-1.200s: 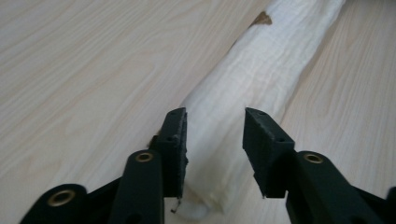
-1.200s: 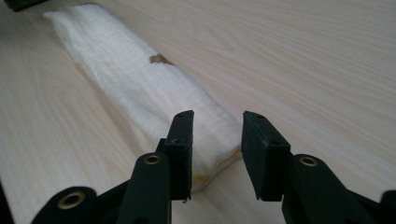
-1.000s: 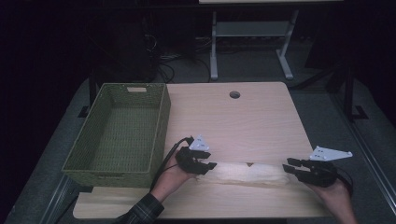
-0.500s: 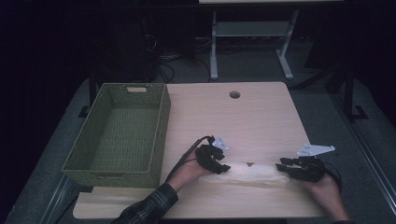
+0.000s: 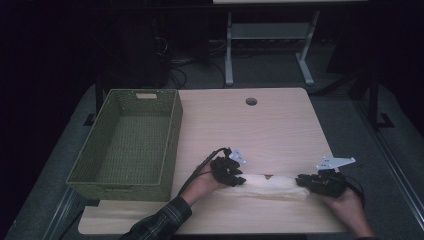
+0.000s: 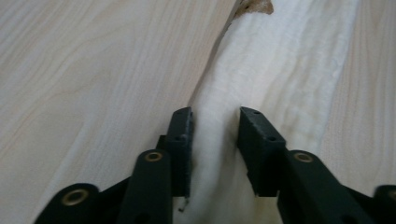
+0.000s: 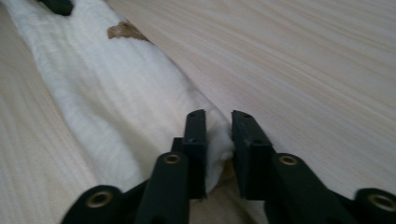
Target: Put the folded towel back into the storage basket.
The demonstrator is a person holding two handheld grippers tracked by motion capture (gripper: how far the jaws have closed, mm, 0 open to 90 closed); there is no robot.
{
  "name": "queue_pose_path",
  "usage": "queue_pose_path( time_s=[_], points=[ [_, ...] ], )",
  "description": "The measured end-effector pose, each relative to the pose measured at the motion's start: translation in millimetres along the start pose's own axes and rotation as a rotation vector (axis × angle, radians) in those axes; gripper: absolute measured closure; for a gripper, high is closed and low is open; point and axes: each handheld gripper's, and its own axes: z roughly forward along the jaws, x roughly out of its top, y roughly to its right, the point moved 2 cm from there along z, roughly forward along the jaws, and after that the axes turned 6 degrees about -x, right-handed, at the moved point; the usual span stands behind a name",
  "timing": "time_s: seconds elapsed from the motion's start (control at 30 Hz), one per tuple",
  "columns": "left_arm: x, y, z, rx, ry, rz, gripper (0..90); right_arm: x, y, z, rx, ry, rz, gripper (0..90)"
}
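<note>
A long white cloth (image 5: pixel 270 186) lies bunched into a roll across the near part of the wooden table (image 5: pixel 250 130). It carries a small brown spot (image 7: pixel 125 31). My left gripper (image 5: pixel 239 181) sits at the roll's left end. Its jaws have just been closing, and a raised fold of the cloth (image 6: pixel 280 70) is pinched in the left gripper (image 6: pixel 215 126). At the roll's right end my right gripper (image 5: pixel 301 181) has also just been closing. The bunched tip of the cloth (image 7: pixel 116 93) is squeezed in the right gripper (image 7: pixel 218 128).
A green woven basket (image 5: pixel 120 189) stands on the table's left side with nothing inside. A round cable hole (image 5: pixel 251 101) is near the far edge. Dark floor, cables and a stand's legs lie beyond the table.
My left hand has moved right and down onto the cloth's left end. The right hand has sunk a little onto the right end. Both pairs of jaws have narrowed around the cloth.
</note>
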Motion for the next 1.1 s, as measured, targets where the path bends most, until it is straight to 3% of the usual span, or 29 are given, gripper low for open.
queue_pose_path(
  time_s=[0.07,0.13,0.33,0.43,0.73,1.1],
  points=[
    [-0.2,-0.2,0.4,-0.035,-0.001,-0.010,78.9,0.2,0.5,-0.2,0.016,-0.012,0.015,82.3],
    [0.4,0.2,0.4,-0.041,-0.006,-0.011,83.4,0.6,0.6,-0.1,0.023,-0.014,0.017,84.7],
    [0.6,1.3,-4.4,-0.040,-0.005,-0.035,85.3,5.4,-1.9,-0.8,-0.012,-0.007,-0.003,85.7],
    [1.5,2.1,-12.3,-0.035,0.026,-0.039,85.4,11.6,-1.7,-3.5,-0.024,0.017,-0.016,85.8],
    [3.5,8.9,-48.3,-0.022,0.109,-0.056,85.6,41.9,0.1,-10.4,-0.040,0.098,-0.049,86.0],
    [11.3,7.8,-109.1,0.069,0.166,-0.033,85.6,98.5,-8.5,-13.8,-0.044,0.204,-0.109,86.0]
  ],
)
